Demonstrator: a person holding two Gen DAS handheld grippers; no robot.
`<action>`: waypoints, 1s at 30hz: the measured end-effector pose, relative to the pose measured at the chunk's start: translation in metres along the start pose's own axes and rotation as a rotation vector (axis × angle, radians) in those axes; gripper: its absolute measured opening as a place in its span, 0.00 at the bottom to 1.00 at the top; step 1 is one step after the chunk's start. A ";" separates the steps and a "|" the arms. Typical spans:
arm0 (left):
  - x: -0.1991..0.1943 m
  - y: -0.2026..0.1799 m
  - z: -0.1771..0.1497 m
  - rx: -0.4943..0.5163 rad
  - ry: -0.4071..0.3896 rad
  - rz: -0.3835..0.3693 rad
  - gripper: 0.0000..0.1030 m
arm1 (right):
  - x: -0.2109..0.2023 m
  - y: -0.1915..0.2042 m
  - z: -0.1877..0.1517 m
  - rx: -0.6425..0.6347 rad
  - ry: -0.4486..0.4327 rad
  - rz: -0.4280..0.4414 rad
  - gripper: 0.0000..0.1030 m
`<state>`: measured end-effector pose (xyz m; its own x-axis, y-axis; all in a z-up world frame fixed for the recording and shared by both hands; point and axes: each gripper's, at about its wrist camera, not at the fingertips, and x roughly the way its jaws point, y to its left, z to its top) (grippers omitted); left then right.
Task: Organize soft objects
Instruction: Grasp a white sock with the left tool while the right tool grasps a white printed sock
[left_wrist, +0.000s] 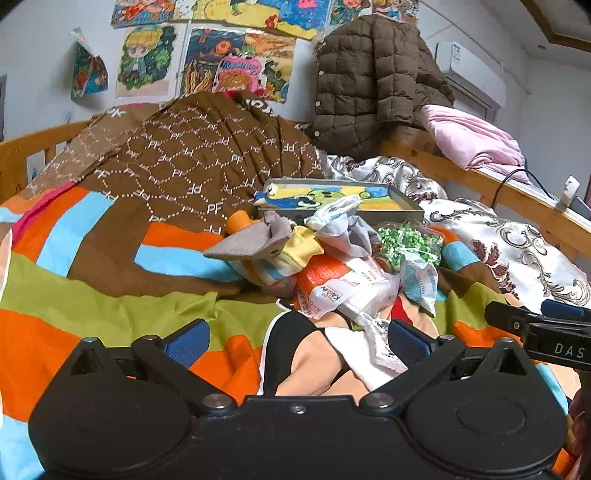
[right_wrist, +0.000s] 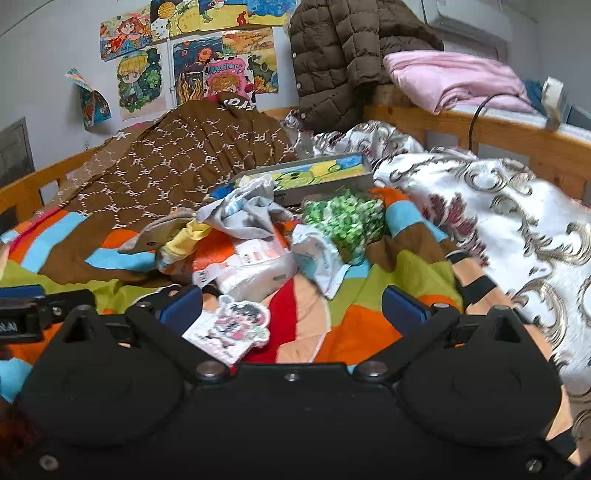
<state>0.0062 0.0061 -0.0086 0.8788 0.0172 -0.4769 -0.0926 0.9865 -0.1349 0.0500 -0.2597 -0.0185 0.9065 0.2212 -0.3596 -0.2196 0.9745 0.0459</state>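
Observation:
A pile of small soft things lies mid-bed: a grey-brown sock, a yellow sock, grey-white cloth, an orange-white tissue pack and a green-white bag. My left gripper is open and empty, just short of the pile, over a black, white and peach garment. My right gripper is open and empty beside it, over a cartoon tag.
A striped bedspread covers the bed. A brown patterned quilt lies behind, a silver floral cover at right. A painted flat box sits behind the pile. A brown jacket and pink blanket hang on the wooden rail.

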 end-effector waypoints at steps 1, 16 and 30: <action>0.004 0.001 0.000 -0.002 0.017 -0.013 0.99 | 0.002 -0.001 0.000 -0.017 -0.005 -0.010 1.00; 0.077 0.006 0.010 -0.040 0.243 -0.311 0.82 | 0.033 0.033 -0.003 -0.466 0.058 0.125 0.99; 0.125 0.013 0.006 -0.246 0.465 -0.417 0.49 | 0.047 0.069 -0.026 -0.603 0.097 0.194 0.80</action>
<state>0.1174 0.0224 -0.0644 0.5763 -0.4832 -0.6591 0.0587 0.8289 -0.5563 0.0681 -0.1833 -0.0566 0.7994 0.3593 -0.4815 -0.5662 0.7186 -0.4038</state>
